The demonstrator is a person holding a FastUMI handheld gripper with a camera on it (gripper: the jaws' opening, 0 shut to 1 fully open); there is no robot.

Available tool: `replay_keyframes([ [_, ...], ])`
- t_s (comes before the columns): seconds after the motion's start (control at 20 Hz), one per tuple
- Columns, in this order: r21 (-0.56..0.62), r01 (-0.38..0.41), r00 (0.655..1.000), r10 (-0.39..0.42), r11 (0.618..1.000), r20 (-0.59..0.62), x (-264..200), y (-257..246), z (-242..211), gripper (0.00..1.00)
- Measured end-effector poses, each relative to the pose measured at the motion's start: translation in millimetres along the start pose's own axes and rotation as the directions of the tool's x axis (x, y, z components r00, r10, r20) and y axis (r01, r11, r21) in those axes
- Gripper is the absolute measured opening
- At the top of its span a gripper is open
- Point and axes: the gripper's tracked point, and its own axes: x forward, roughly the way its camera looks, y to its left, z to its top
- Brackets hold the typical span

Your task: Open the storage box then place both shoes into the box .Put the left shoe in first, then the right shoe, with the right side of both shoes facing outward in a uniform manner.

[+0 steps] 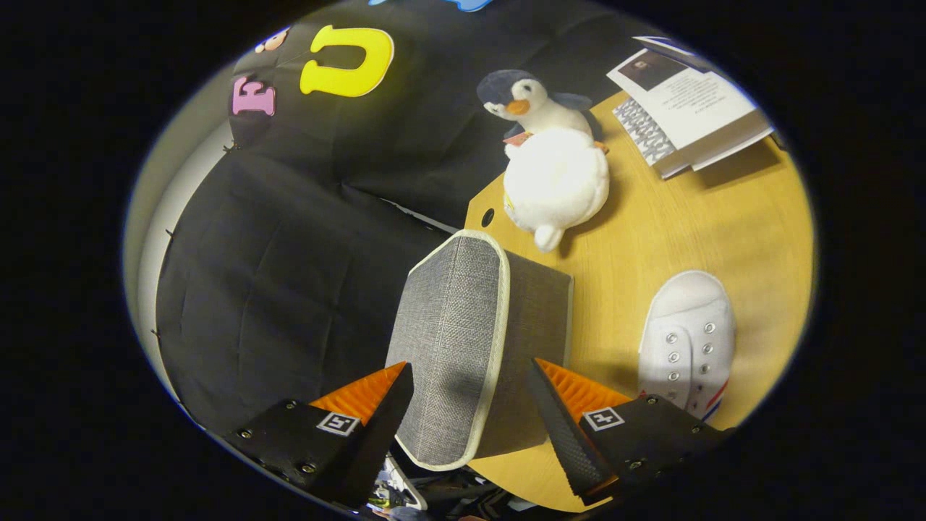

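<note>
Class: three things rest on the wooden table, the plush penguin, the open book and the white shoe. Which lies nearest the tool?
The white shoe, right beside the open tool; the plush penguin and open book lie farther off.

The wooden table [694, 217] carries a plush penguin [553, 170], booklets [684, 108], a white shoe [687, 340] (laceless) and a grey box [470, 340].

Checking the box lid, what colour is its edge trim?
Cream trim on the grey storage box, gripper view.
</note>
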Motion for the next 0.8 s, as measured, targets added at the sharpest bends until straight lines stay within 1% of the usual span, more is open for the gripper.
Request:
replay_keyframes([
  [0.15,0.064,-0.034,0.999,0.035,0.997,-0.017,12,-5,-3,0.96],
  [0.25,0.108,-0.083,0.996,0.084,0.991,-0.008,16,0,-2,0.96],
  [0.35,0.137,-0.101,0.995,0.103,0.985,-0.011,19,-1,-3,0.93],
  [0.4,0.149,-0.112,0.993,0.115,0.983,-0.016,20,0,-4,0.84],
  [0.45,0.161,-0.126,0.991,0.13,0.979,-0.015,18,1,-4,0.71],
  [0.5,0.162,-0.136,0.99,0.14,0.977,-0.013,17,2,-2,0.63],
  [0.55,0.156,-0.167,0.985,0.173,0.974,-0.026,14,7,-1,0.54],
  [0.7,0.095,-0.224,0.971,0.231,0.97,-0.068,5,32,-10,0.54],
  [0.8,0.078,-0.251,0.962,0.257,0.965,-0.089,2,42,-11,0.54],
])
